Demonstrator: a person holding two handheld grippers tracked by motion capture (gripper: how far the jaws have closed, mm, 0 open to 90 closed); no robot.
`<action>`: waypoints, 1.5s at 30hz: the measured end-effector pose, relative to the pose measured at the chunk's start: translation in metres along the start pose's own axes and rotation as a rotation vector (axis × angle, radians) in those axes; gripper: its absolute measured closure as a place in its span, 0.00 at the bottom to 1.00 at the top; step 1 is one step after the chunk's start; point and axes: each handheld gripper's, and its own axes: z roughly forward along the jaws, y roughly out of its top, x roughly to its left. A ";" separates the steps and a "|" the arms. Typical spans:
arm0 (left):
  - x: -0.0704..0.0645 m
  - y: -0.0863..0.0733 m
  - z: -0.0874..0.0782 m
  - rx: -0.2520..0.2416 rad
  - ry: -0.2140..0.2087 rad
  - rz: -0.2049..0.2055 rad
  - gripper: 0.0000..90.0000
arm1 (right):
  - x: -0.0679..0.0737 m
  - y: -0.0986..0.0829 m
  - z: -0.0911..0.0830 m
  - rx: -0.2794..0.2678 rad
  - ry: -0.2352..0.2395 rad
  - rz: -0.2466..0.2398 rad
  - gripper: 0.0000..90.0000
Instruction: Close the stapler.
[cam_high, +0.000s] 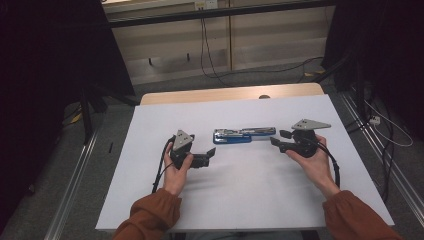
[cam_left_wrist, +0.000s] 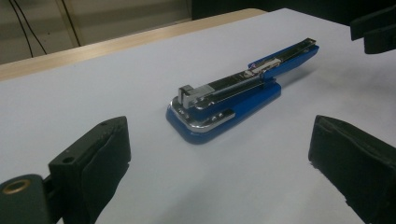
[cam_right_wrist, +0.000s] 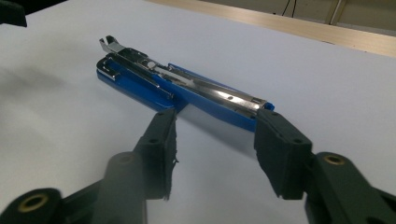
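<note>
A blue stapler (cam_high: 244, 135) with a chrome magazine lies swung out flat at the middle of the white tabletop (cam_high: 240, 195). My left gripper (cam_high: 212, 152) is open just left of and nearer than its hinged end, not touching it. In the left gripper view the stapler (cam_left_wrist: 233, 95) lies beyond the wide-open left gripper (cam_left_wrist: 219, 154). My right gripper (cam_high: 277, 137) is open at the stapler's right end. In the right gripper view the right gripper (cam_right_wrist: 217, 123) has its tips right at the near end of the stapler (cam_right_wrist: 187, 84), with nothing clamped.
The white surface covers a wooden table whose far edge (cam_high: 225, 94) shows as a tan strip. Cables (cam_high: 210, 60) run over the floor behind it. Metal rails (cam_high: 75, 185) flank the table and black curtains (cam_high: 45, 75) hang at both sides.
</note>
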 end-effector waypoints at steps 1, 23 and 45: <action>-0.001 0.000 0.000 -0.002 0.005 0.008 0.06 | 0.000 0.000 0.000 0.005 0.004 -0.001 0.65; 0.007 0.014 0.015 -0.061 -0.016 -0.004 0.37 | -0.001 -0.004 0.007 0.030 0.033 -0.006 1.00; 0.006 0.023 0.046 0.006 -0.050 0.042 0.92 | -0.002 -0.006 0.017 0.074 0.040 0.003 1.00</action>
